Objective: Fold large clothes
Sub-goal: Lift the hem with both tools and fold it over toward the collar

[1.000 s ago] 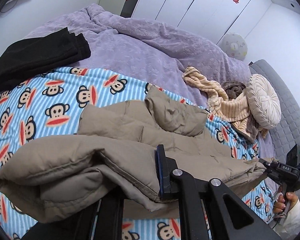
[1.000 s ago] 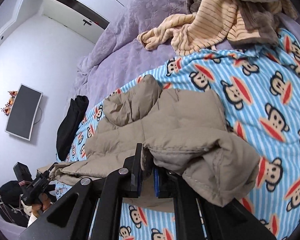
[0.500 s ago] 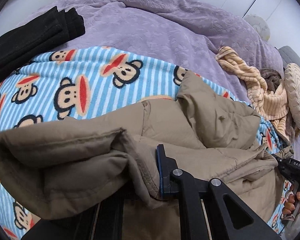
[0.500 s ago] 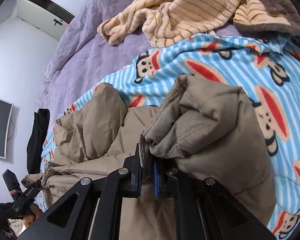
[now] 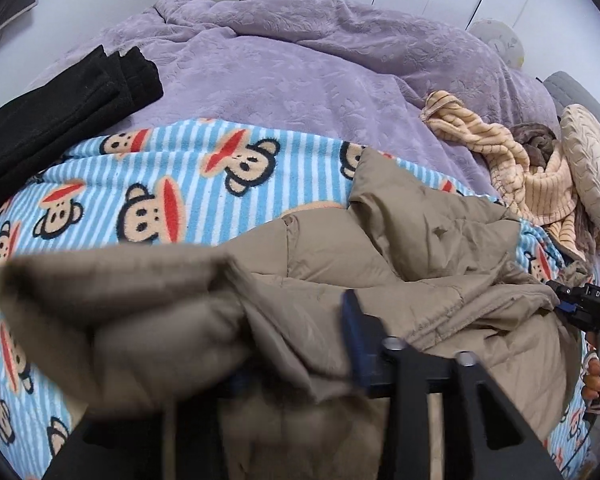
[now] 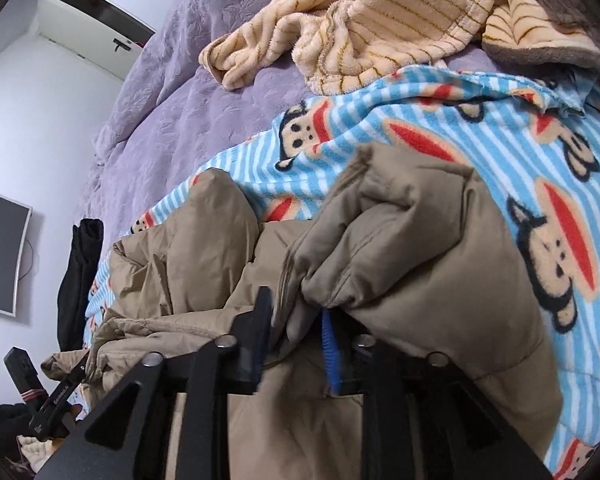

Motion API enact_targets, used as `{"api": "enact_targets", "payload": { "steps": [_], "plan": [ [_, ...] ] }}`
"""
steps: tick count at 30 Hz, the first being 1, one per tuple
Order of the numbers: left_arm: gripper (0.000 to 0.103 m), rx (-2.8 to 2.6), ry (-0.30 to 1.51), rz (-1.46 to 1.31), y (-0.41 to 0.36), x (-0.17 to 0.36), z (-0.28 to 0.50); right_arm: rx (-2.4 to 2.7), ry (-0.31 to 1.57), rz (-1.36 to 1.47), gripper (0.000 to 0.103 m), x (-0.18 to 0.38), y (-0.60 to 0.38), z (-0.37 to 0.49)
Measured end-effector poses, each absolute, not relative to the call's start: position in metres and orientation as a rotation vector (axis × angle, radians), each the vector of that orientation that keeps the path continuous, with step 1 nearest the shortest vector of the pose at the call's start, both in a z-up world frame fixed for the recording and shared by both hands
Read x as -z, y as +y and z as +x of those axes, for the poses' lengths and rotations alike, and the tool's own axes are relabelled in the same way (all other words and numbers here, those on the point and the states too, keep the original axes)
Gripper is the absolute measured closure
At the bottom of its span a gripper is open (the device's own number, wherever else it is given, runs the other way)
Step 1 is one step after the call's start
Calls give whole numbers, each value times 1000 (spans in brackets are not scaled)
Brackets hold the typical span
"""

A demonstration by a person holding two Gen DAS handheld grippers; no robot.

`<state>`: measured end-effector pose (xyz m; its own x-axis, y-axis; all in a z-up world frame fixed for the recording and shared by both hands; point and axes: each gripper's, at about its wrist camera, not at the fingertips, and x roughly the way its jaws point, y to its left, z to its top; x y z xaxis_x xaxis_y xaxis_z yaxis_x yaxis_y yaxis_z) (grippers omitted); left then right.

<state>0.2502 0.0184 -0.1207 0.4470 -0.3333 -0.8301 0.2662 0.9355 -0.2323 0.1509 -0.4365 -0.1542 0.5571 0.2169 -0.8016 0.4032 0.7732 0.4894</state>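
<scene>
A beige puffer jacket lies on the monkey-print blanket, its near part doubled back over its far part. My left gripper is open at the fold's left corner. Blurred jacket fabric drapes over the left finger and lies loose against the blue pad. In the right wrist view, the jacket bulges over my right gripper. Its jaws are parted, with a pinch of fabric hanging slack between them. The right gripper also shows at the jacket's right edge in the left wrist view, held by a hand.
A purple duvet covers the far half of the bed. Folded black clothing lies at the far left. A striped beige fleece and a round cushion sit at the right by the grey headboard. A monitor hangs on the wall.
Both grippers carried the jacket's near edge forward over its far part. Their jaws, clamped on fabric before, have now spread, and the fabric sags loose.
</scene>
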Motion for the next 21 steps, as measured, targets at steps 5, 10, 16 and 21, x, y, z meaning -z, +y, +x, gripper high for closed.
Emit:
{"api": "enact_targets", "payload": {
  "steps": [5,10,16,21],
  "plan": [
    [19,330,914,-54,32,82,225,100,921,680,23,125,-426,117],
    [41,483,969,-10,-6,96,219,60,1010,593,81,144,-404,120],
    [42,479,988,70,-66,144,224,84,1034,489,82,175,-385,153],
    [41,421,1007,11,-64,164,251,115,1030,478,89,193,-394,176]
  ]
}}
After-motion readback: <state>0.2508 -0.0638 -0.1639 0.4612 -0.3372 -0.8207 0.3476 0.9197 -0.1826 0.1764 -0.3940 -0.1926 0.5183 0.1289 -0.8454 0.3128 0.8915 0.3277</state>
